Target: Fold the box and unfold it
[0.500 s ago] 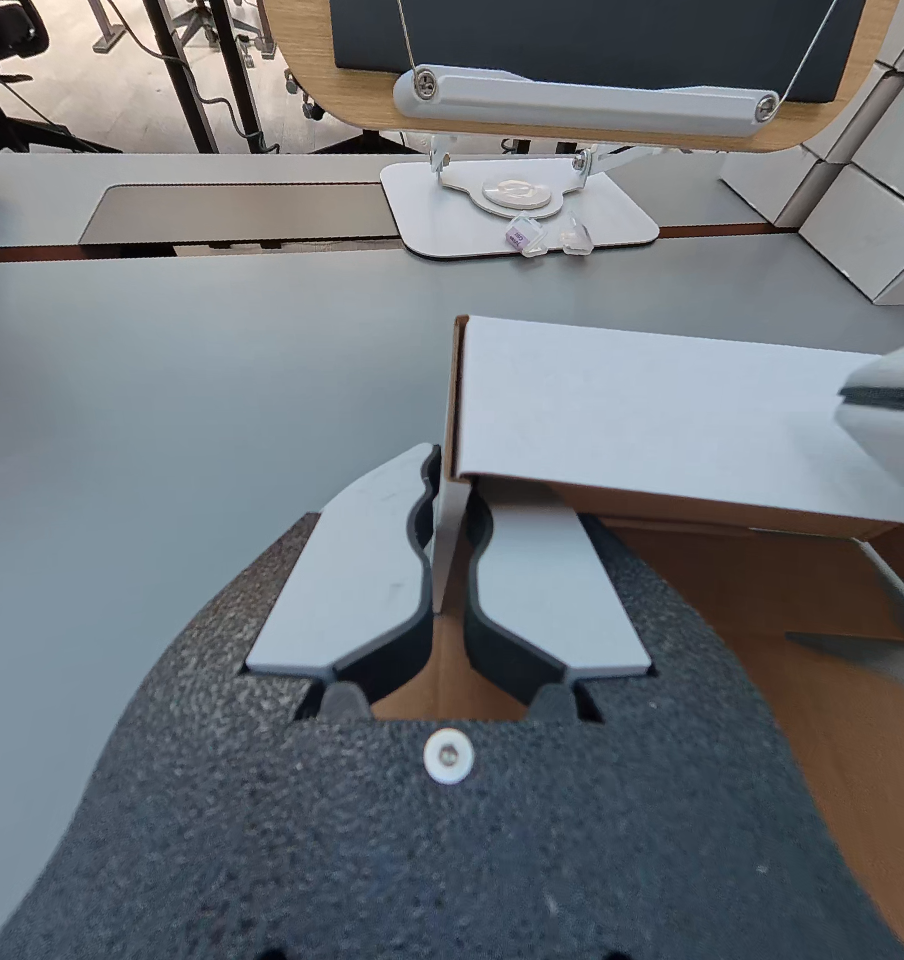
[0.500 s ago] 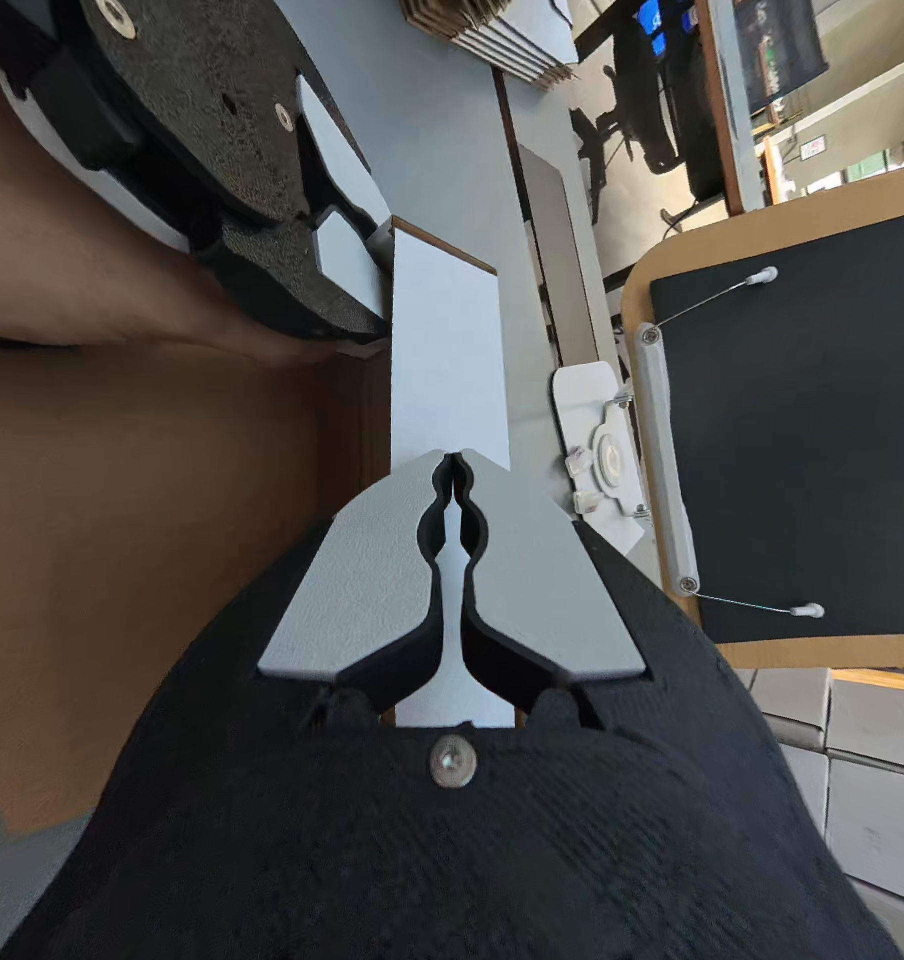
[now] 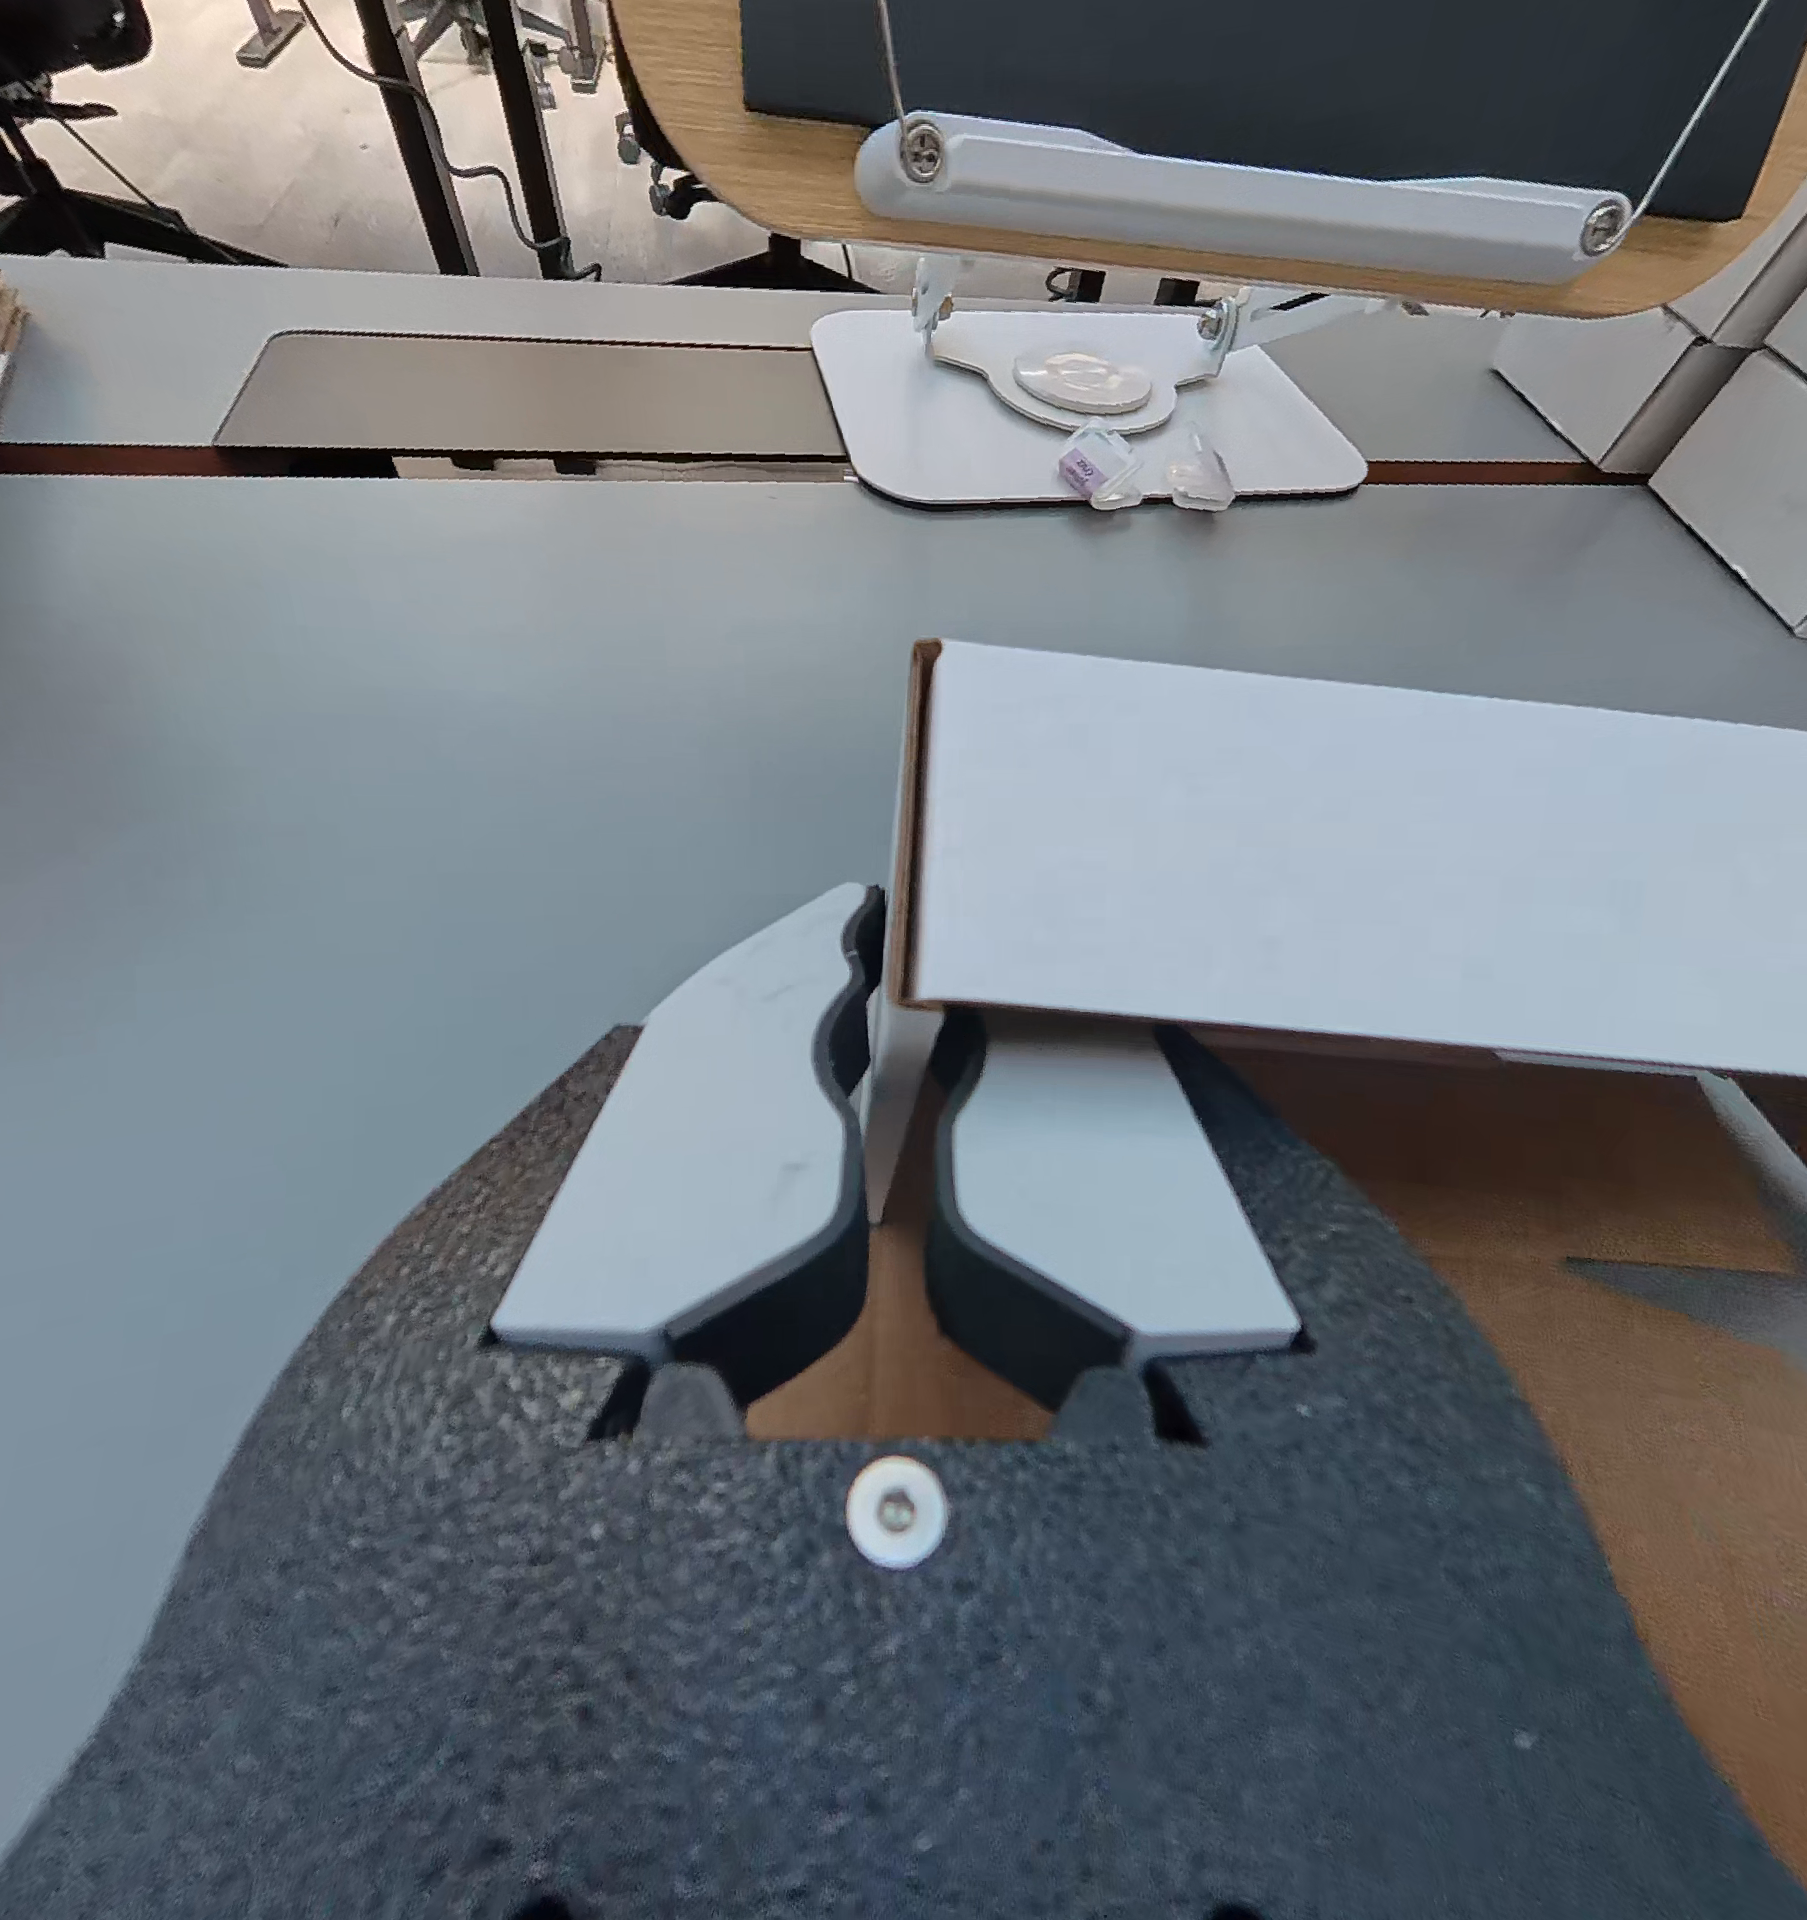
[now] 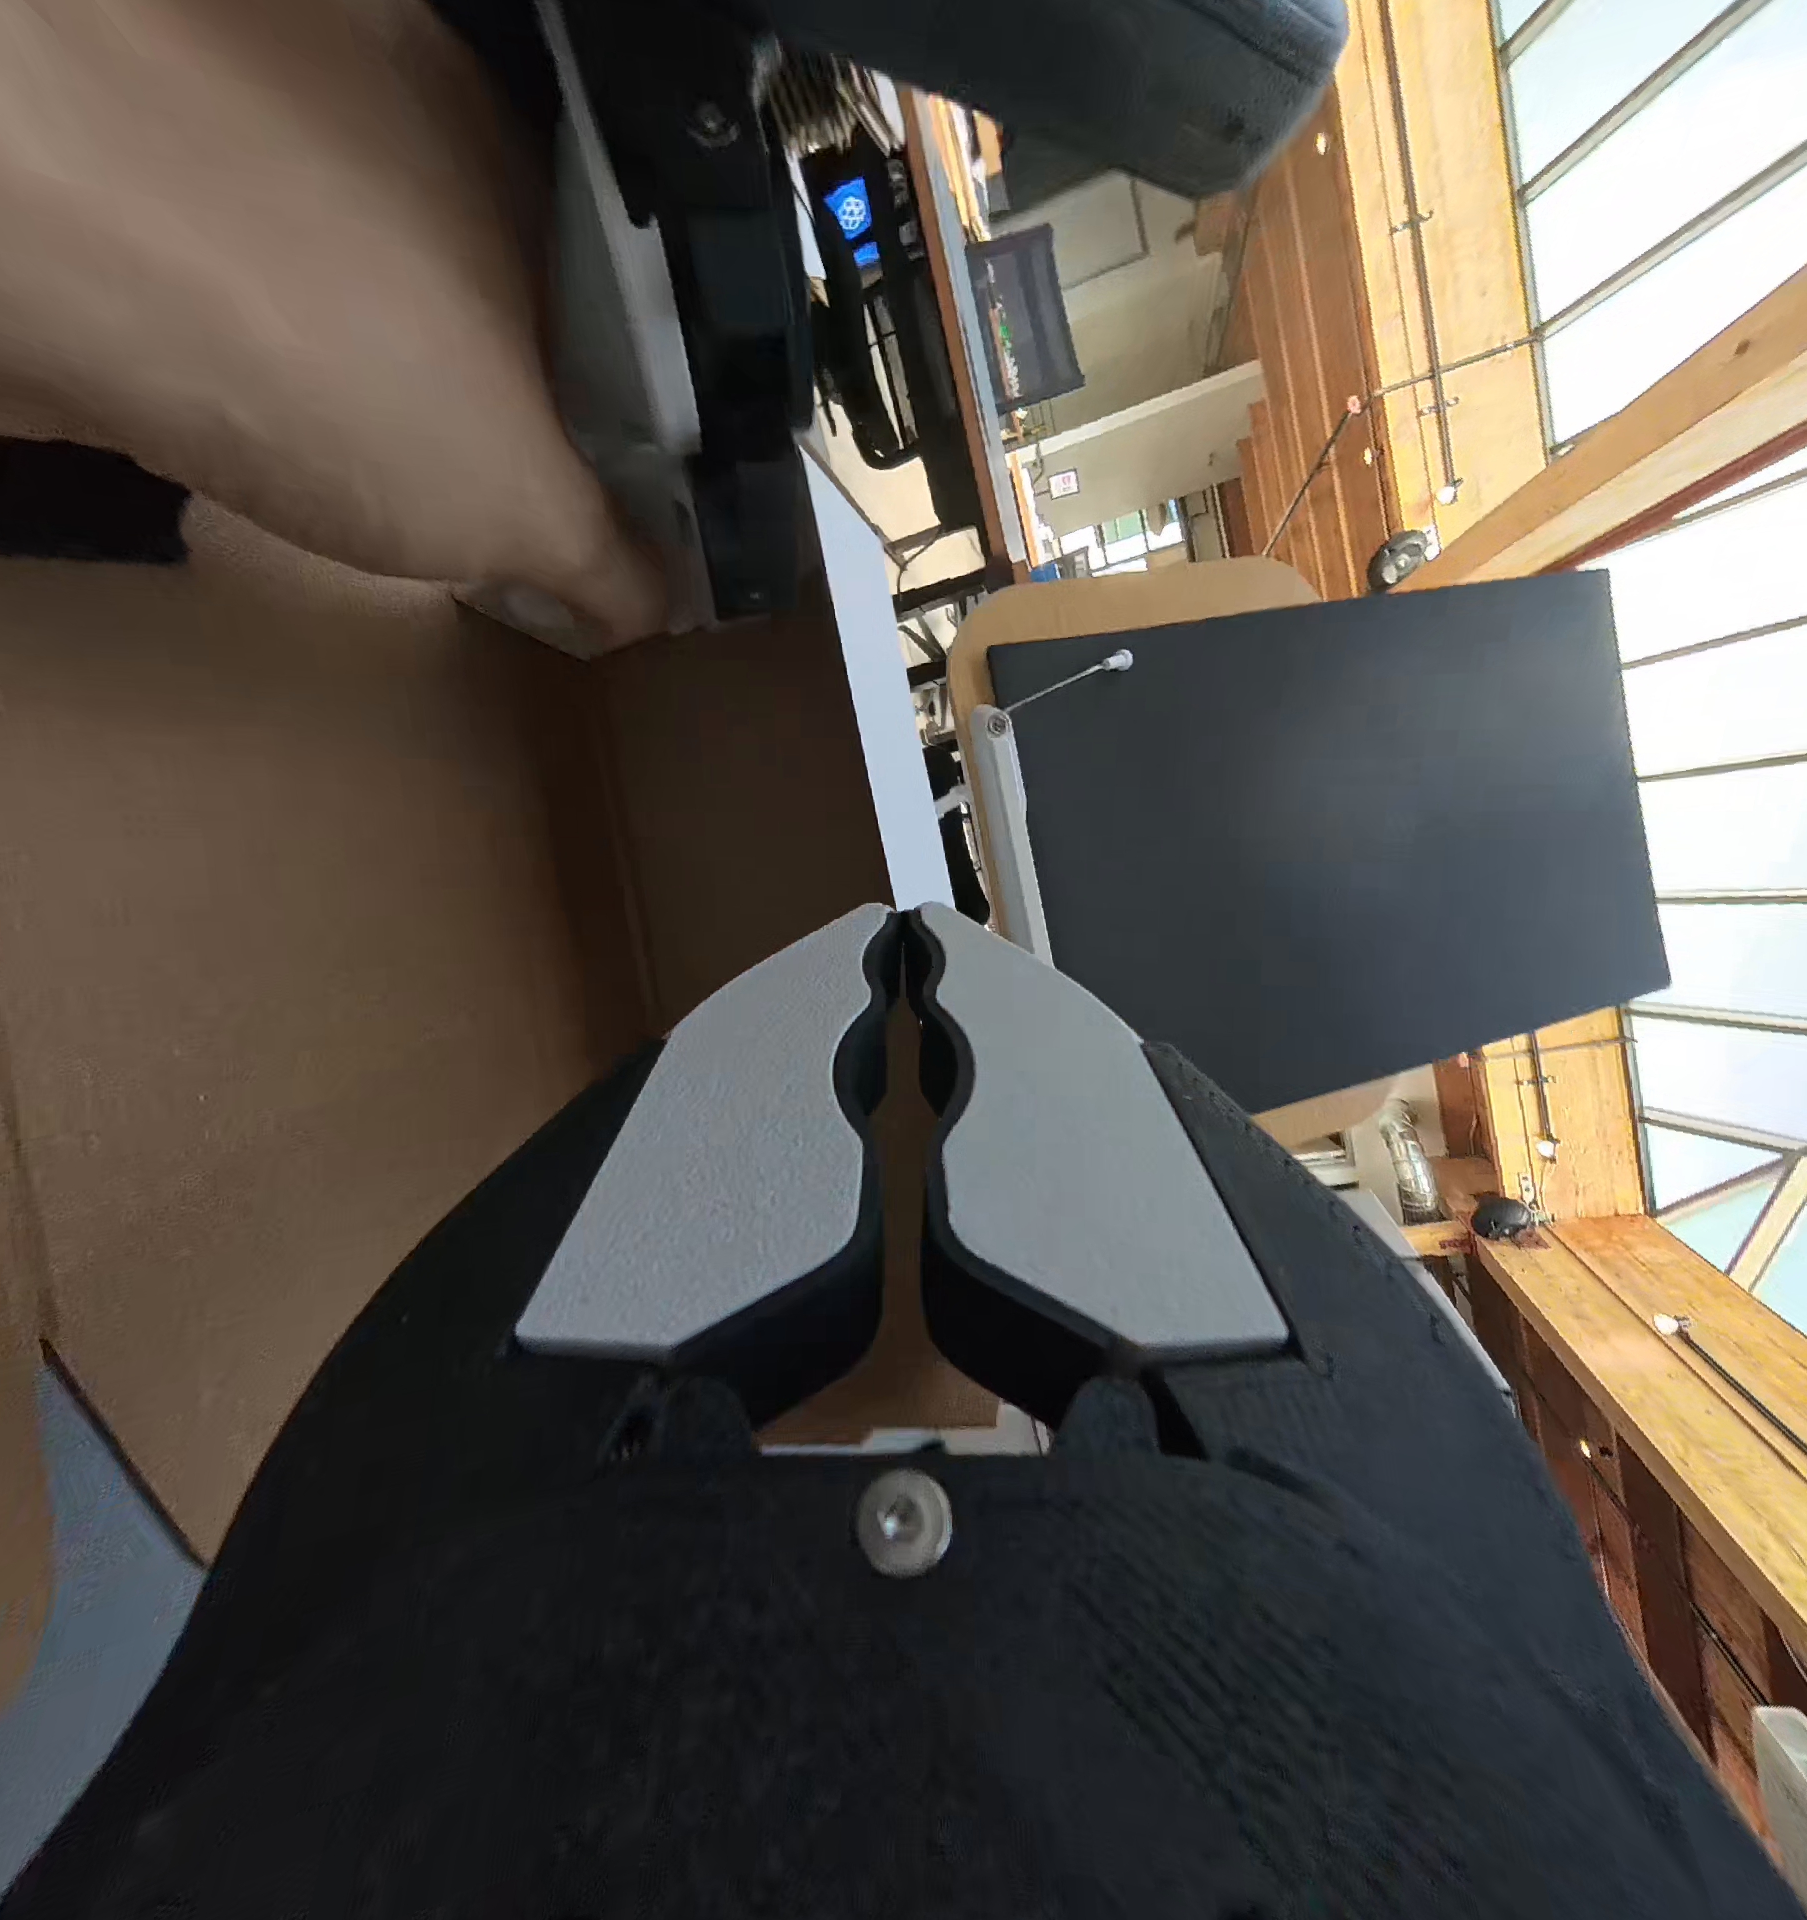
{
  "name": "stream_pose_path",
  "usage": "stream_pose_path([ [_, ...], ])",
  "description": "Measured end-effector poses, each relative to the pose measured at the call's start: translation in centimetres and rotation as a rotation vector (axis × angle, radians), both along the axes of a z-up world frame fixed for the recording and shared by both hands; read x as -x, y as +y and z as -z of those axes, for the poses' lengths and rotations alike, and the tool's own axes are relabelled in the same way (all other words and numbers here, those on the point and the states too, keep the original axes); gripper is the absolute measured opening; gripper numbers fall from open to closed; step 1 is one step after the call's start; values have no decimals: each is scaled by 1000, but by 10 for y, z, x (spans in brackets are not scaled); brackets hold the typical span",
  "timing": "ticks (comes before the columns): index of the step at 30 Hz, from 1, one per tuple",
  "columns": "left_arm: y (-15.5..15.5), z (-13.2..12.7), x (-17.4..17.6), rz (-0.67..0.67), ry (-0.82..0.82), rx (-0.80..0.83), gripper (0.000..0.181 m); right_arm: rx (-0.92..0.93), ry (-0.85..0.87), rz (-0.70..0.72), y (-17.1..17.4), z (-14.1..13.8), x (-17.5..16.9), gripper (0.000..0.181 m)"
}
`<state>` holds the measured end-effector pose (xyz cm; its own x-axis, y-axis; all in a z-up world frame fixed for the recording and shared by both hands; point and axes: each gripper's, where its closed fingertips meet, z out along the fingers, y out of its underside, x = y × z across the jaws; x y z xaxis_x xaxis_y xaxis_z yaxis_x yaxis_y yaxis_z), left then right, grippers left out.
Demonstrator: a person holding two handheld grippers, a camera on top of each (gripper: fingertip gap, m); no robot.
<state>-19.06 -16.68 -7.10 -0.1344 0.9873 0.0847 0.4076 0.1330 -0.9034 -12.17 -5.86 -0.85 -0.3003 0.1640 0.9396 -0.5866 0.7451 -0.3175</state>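
Left wrist view looks level and close across the box (image 3: 1346,852); right wrist view, rolled sideways, shares it.

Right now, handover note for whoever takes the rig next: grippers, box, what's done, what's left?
Left gripper: fingers closed on the short upright side wall of the cardboard box.
Right gripper: fingertips shut, apparently pinching the edge of the long white panel.
Box: on the grey table, brown inside facing up, base flat. The long panel is tipped in over the base.
Done: walls raised, fold partly made.
Left: nothing looks locked, so finish the fold, then unfold the box flat.
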Motion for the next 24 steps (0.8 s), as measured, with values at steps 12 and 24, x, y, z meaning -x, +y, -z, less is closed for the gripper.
stream_pose_path([
  [12, -20, 0, -31, -154, -4, 0, 6, 56, -54, 168, 39, -14, 54, 0],
  [24, -32, 0, -50, -213, 14, -57, 7, 7, -197, 252, 16, 27, 47, 0],
])
